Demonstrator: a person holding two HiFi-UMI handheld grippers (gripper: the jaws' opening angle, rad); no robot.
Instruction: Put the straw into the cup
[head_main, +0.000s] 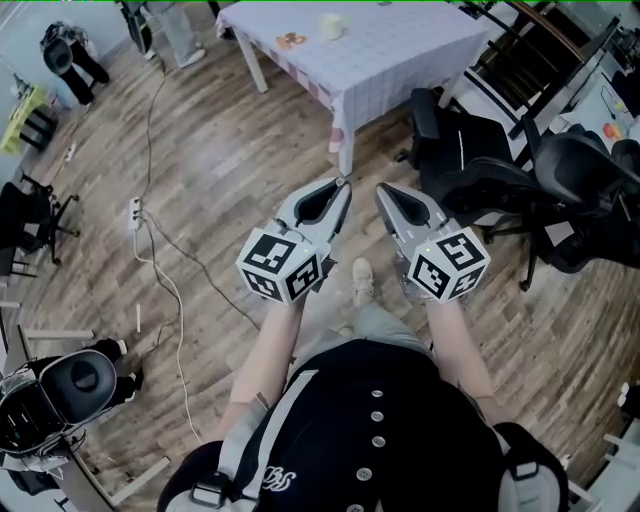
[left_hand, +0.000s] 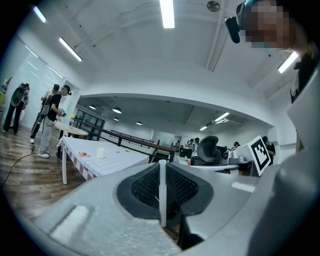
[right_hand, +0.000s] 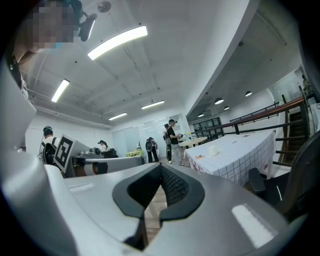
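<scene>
The fingers of the left gripper are clamped on the white straw, whose long axis stands upright. The right gripper has its fingers together, with nothing between. Bare floor runs to the table edge at 12 o'clock, where the cup stands. The chairs crowd 2 o'clock.

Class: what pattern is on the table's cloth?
A fine grid on white cloth, clearest in the head view.

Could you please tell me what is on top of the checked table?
A white cup and a small flat reddish item sit apart on the table. The cup's inside cannot be seen.
</scene>
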